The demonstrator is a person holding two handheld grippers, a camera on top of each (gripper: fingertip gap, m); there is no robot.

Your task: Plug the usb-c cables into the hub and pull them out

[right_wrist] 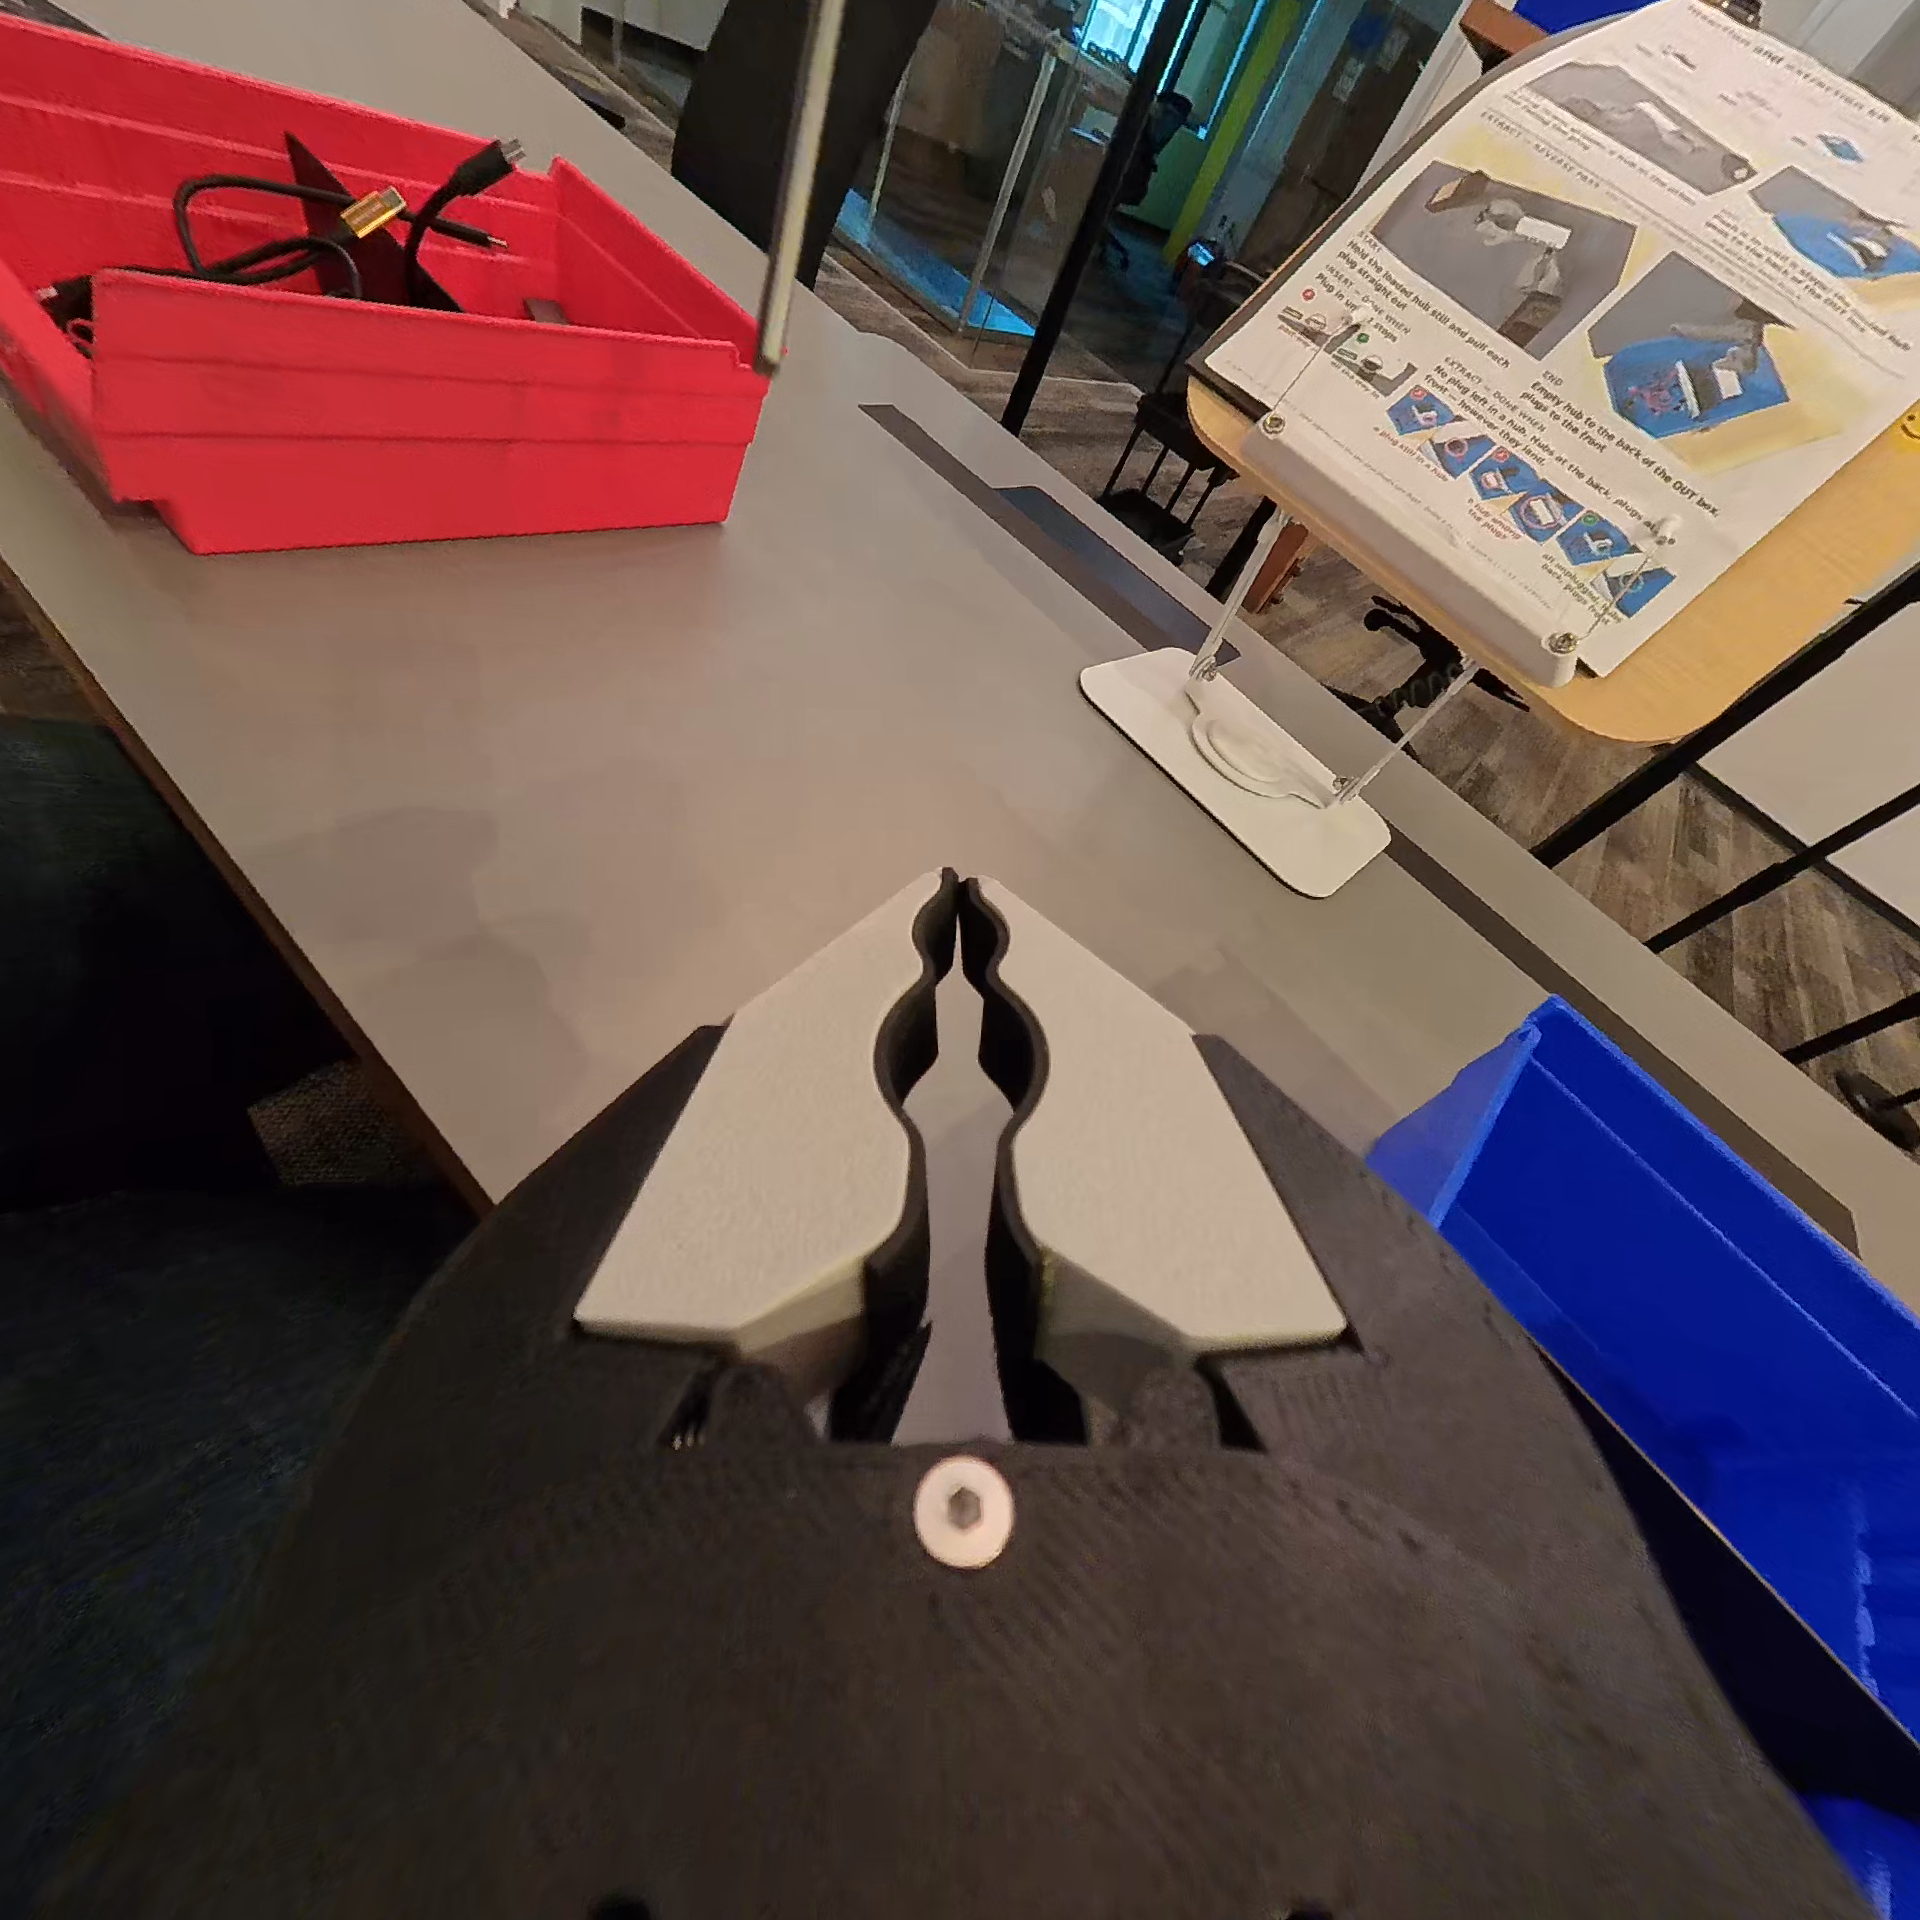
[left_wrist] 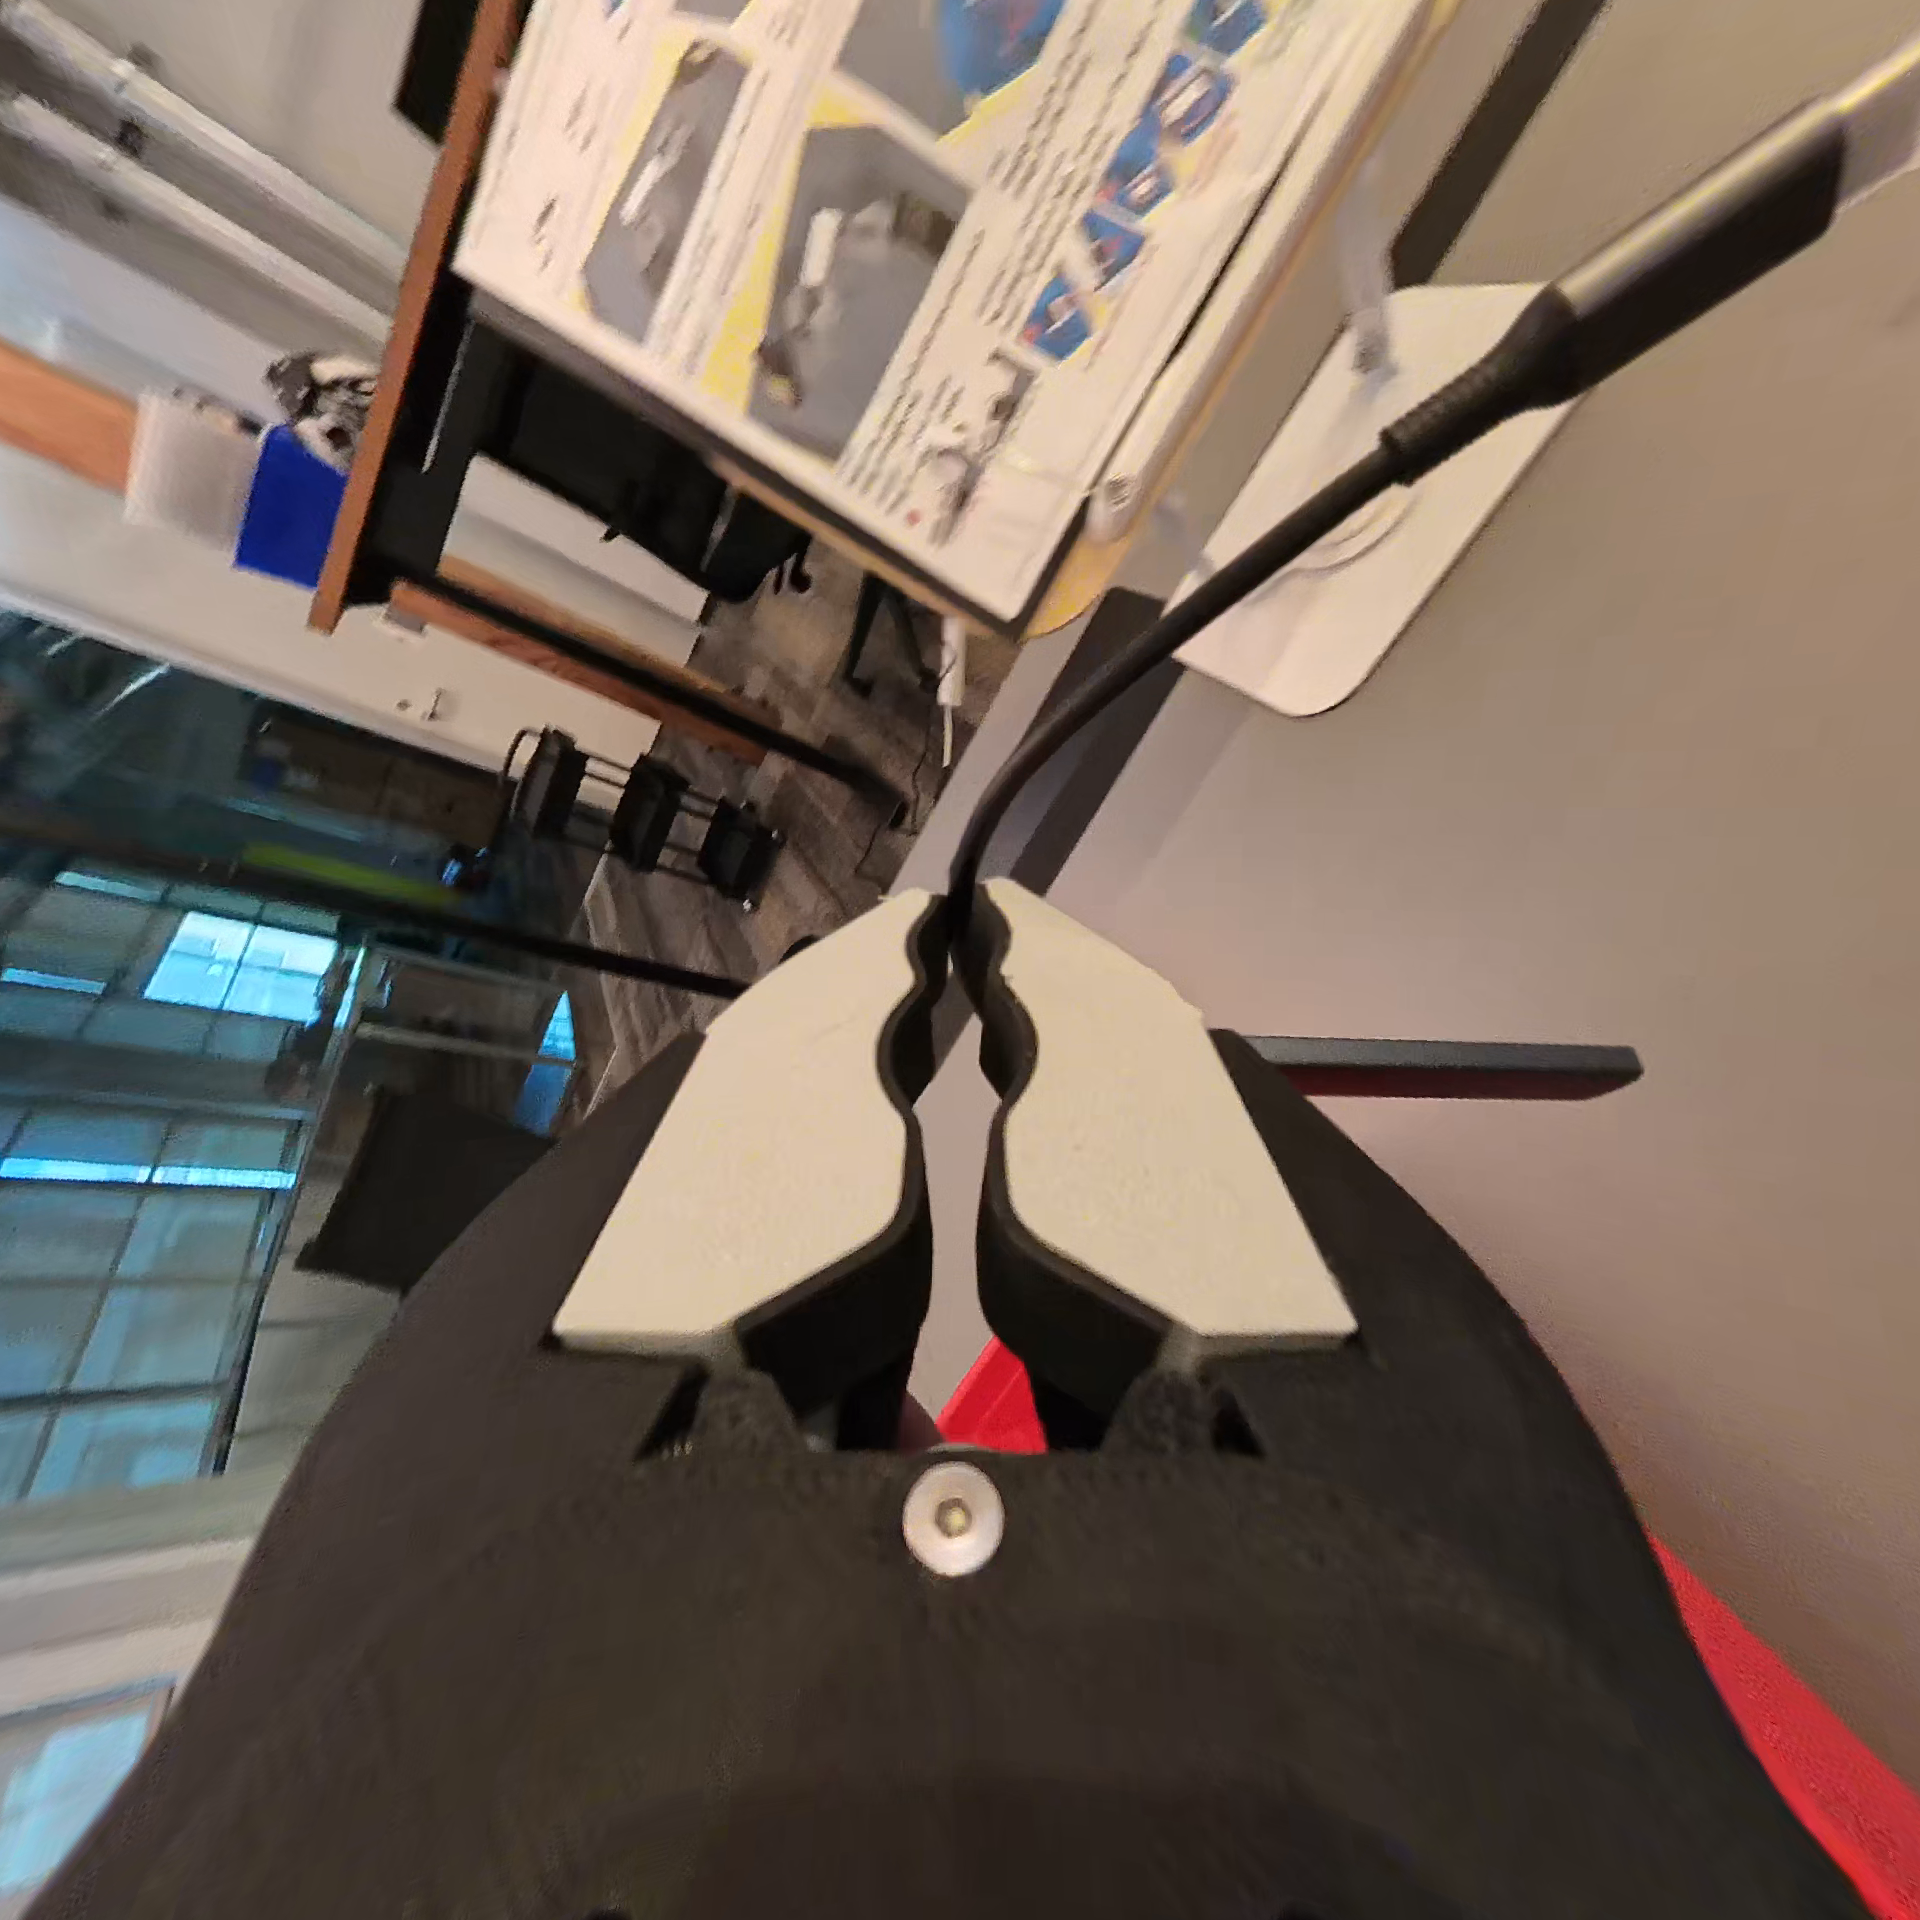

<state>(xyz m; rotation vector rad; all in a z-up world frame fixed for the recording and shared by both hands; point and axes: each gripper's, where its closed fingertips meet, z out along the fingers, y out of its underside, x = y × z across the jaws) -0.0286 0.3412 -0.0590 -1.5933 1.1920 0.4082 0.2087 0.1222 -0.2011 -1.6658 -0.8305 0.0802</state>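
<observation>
Grey tabletop [right_wrist: 644, 727] filled most of what we saw, long and bare through its middle, with open room for moving there. At its far left stood a red bin [right_wrist: 416, 416] holding loose black cables [right_wrist: 312, 249]. A blue bin [right_wrist: 1683, 1351] sat just beside our right gripper [right_wrist: 958, 883], and a white document stand [right_wrist: 1236, 769] carrying an instruction sheet [right_wrist: 1558, 343] stood near the table's far edge.

Our left gripper [left_wrist: 961, 904] was turned on its side, its fingertips pinching a thin black cord. That cord curved up and to the right into the hub [left_wrist: 1704, 239], a slim grey bar whose long axis ran diagonally away from the jaws, its far end cut off by the picture's edge. From the right wrist view the hub [right_wrist: 795, 177] hung upright in the air above the red bin.

Our right gripper was pressed together on nothing, pointing across the bare table. We judged it the free one for fetching a cable; the hub lay well apart, ahead and to its left.
</observation>
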